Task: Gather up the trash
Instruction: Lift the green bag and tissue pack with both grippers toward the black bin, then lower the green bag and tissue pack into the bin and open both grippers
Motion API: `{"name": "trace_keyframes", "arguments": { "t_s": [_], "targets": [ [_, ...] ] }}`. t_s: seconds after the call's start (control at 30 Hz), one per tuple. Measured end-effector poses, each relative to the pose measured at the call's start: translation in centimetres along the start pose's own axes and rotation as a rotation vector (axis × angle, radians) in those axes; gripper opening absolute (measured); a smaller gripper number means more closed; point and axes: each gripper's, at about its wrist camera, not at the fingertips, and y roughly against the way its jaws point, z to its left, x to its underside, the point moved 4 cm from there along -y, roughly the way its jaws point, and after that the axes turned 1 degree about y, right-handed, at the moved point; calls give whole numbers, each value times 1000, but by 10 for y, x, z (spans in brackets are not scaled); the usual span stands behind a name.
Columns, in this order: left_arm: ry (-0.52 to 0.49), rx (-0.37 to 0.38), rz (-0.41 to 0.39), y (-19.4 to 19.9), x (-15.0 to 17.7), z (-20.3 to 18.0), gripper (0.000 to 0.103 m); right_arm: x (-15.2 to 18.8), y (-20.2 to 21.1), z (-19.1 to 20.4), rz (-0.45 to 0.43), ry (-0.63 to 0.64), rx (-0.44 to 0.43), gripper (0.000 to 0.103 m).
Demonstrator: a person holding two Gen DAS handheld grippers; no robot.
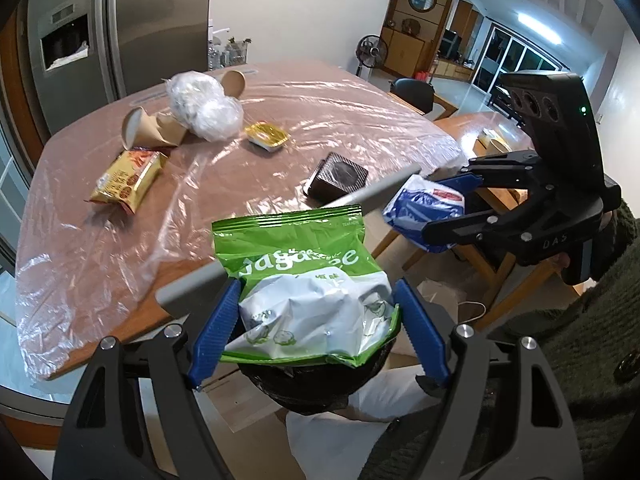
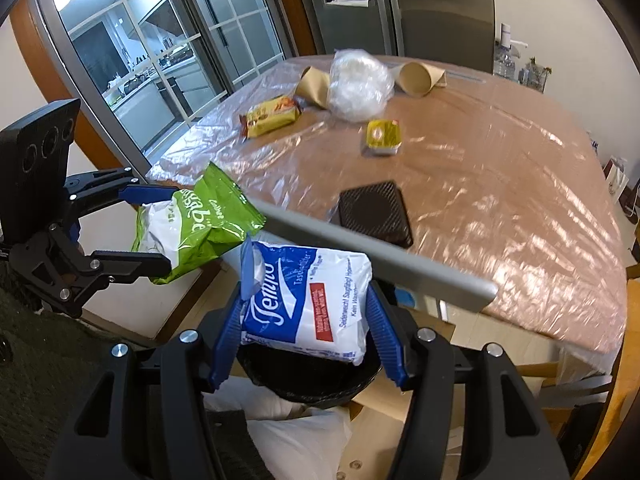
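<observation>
"Tempo" on blue-white tissue pack (image 2: 308, 304), "DAS" on right tongs (image 1: 448, 204)

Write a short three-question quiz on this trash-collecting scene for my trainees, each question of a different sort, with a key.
1. True or false: the left gripper holds the blue and white tissue pack.
2. Multiple choice: what sits below both held items? A) a sink B) a black-lined bin C) a drawer
3. Short answer: name two pieces of trash left on the plastic-covered table.

Key
1. False: its fingers grip the green snack bag; the right gripper holds the tissue pack.
2. B
3. Any two: yellow biscuit packet, crumpled clear plastic, paper cups, small yellow tub, dark square packet.
</observation>
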Motion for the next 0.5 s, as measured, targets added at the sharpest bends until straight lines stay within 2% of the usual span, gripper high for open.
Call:
{"name": "trace_keyframes", "arguments": {
  "t_s": [0.5],
  "targets": [
    [11,19,122,-34,35,6,79,31,-26,-1,91,-19,-4,57]
  ]
}}
